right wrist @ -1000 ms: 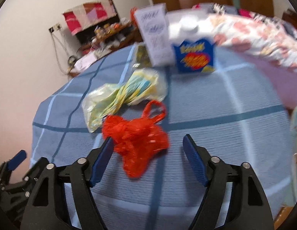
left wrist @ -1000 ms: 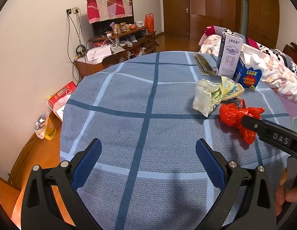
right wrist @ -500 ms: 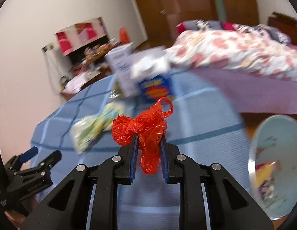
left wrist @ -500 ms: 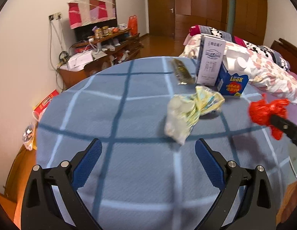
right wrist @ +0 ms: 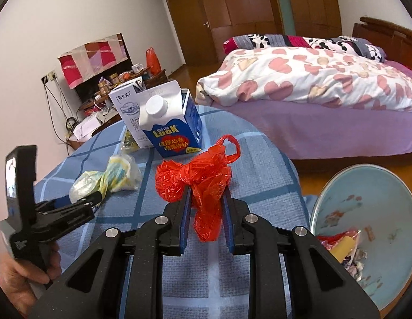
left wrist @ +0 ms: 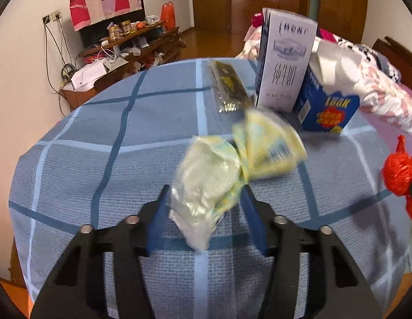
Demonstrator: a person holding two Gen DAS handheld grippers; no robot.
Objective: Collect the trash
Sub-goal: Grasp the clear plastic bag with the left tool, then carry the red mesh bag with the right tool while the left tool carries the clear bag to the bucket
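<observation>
I have the right gripper (right wrist: 206, 207) clamped on the crumpled red plastic bag (right wrist: 198, 175), held above the blue checked tablecloth (right wrist: 261, 170). The bag's loop handle and most of its bulk stick out past the tips. The left gripper (left wrist: 204, 202) is pinching the near end of the crumpled yellow-and-clear plastic wrapper (left wrist: 213, 172); the view is motion-blurred, so I can't tell how firm that pinch is or whether the wrapper is off the cloth.

Risks from here:
- Red bag is thin film, gripped at one fold — it could slide out on the swing to the pale blue round bin (right wrist: 365, 204) at the table's right edge.
- Wrapper is held by one end only; the far lobe dangles and could snag the flat dark-and-gold foil packet (left wrist: 229, 87), or tear loose.
- The wrapper lies near the tall white milk carton (left wrist: 283, 63) and the blue gable-top carton with white cap (right wrist: 171, 130) — a wide sweep with the left gripper could tip either.
- Bin sits below table level; a release too early drops the bag on the floor.

Count: one red bag, one wrapper, one foil packet, two cartons, one bin, already holding some scraps.
</observation>
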